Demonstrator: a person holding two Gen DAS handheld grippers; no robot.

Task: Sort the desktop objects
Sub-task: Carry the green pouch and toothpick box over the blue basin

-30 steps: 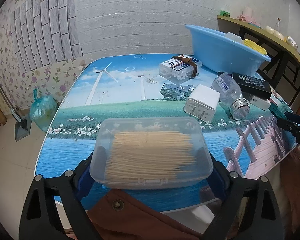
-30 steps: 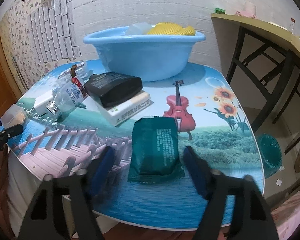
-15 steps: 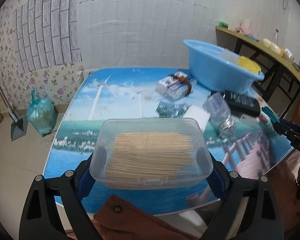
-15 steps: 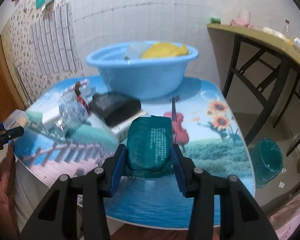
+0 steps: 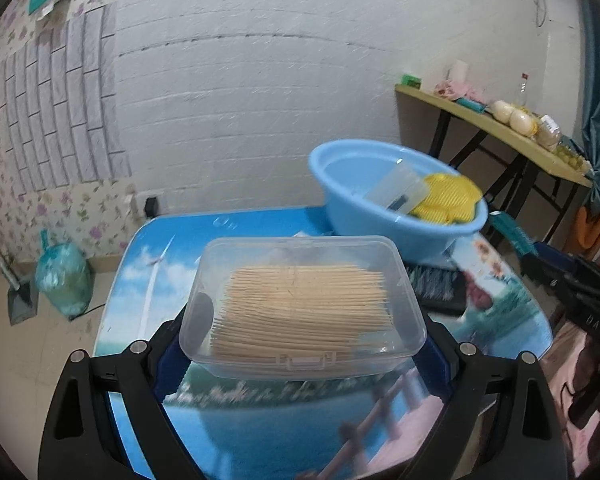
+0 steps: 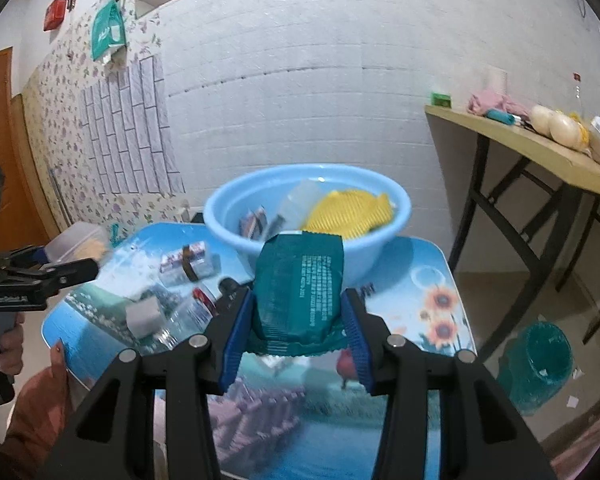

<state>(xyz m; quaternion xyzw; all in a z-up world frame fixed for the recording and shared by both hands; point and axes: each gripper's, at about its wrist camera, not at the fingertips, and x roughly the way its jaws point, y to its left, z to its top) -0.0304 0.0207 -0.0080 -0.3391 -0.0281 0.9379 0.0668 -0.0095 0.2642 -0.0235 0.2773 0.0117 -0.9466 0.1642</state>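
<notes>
Both hand-held grippers carry loads clear above the table (image 6: 452, 280). Held in the left hand-held gripper (image 5: 300, 340), the clear plastic box of toothpicks (image 5: 302, 304) lies lid up, the blue pads pressing on its two short ends with the jaws spread wide around it. Between the ribbed blue pads of the right hand-held gripper (image 6: 298, 340) sits the dark green packet (image 6: 300, 288), pinched by its sides, printed face up. Past both loads, at the far end of the picture-printed table, stands the light blue basin (image 6: 236, 208), with a yellow object (image 6: 352, 212) and a few small things inside it. Near the table's left side lie a small strapped box (image 6: 188, 266), a white block (image 6: 142, 316) and a clear bottle (image 6: 184, 318).
</notes>
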